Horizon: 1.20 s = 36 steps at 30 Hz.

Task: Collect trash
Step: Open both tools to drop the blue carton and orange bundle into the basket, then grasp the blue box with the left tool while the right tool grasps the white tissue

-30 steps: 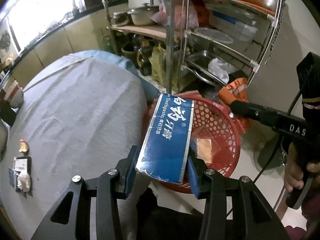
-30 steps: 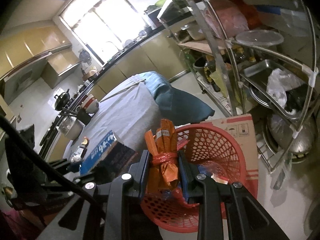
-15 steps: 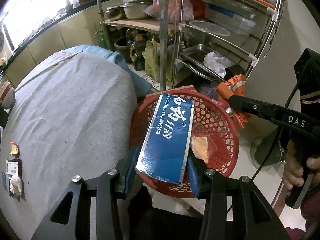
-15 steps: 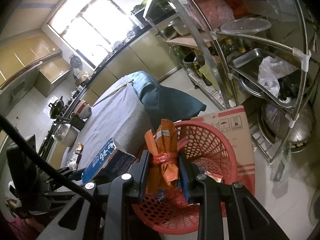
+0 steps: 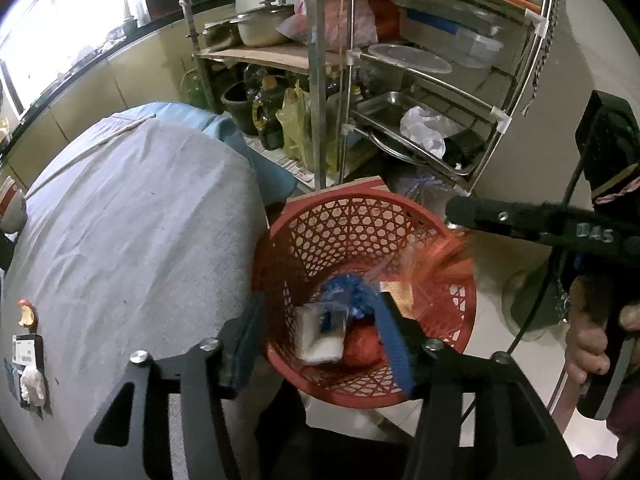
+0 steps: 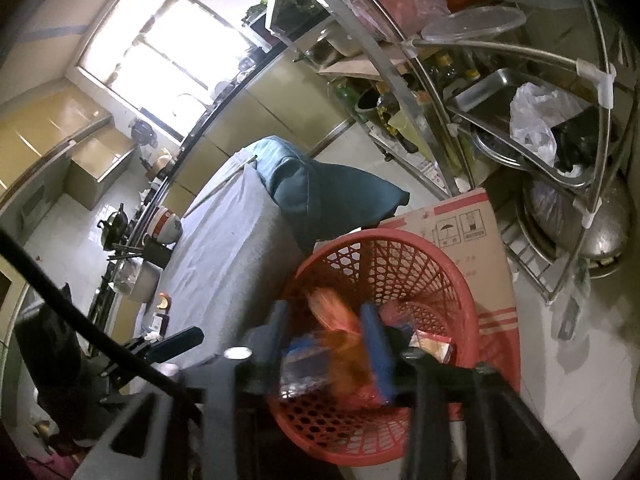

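With both the left gripper (image 5: 320, 332) and right gripper (image 6: 326, 344) spread apart above the red plastic lattice basket (image 5: 360, 216), hold them over its mouth until the blurred blue carton (image 5: 322, 332) and orange wrapper (image 6: 340, 344) land inside.

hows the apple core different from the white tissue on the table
The apple core has red skin and pale bitten flesh; the tissue is plain white. The apple core looks firm and curved; the tissue is a crumpled wad. The apple core lies on the bare tablecloth; the tissue lies on a dark packet. Both sit near the table's edge, outside the red basket.
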Motion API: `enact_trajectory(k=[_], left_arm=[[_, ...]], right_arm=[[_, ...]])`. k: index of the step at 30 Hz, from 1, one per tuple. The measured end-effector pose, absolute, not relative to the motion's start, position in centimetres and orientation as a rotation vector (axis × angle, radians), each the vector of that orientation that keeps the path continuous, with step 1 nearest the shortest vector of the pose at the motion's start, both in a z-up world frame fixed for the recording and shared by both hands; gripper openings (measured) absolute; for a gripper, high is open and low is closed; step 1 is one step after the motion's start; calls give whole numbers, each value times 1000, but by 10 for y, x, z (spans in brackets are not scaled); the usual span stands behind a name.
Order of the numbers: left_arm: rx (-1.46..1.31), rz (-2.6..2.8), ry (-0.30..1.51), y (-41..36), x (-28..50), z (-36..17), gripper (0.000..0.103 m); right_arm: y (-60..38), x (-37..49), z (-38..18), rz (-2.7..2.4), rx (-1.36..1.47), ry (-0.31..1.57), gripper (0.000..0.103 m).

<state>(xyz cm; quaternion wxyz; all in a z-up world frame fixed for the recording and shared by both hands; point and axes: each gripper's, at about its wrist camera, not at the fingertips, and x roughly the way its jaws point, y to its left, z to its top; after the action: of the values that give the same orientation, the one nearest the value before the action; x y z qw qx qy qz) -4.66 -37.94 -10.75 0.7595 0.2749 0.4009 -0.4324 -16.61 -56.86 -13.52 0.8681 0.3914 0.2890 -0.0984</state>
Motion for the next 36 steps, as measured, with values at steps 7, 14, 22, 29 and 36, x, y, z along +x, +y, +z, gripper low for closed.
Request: enact_trajectory(k=[7,14,22,29,36], left_arm=[[564,-919,870,-364,-42,-101,60],[501,-826,860,-321,-28,-88,67],[368,-594,860,-209,-1,-82,69],[194,-333,878,-86,37,-76,70],[-11,-190,884,-31,111,-57,77]], right_arm=[[-558,-167,-121,-213,769,568,64],[-532,-152,-110,-165,702,587,62],[-482,-121,-98,-73,602,625,62],[-421,-85,-96,40,507,696,55],[-364,-59,-103,120,407,760,54]])
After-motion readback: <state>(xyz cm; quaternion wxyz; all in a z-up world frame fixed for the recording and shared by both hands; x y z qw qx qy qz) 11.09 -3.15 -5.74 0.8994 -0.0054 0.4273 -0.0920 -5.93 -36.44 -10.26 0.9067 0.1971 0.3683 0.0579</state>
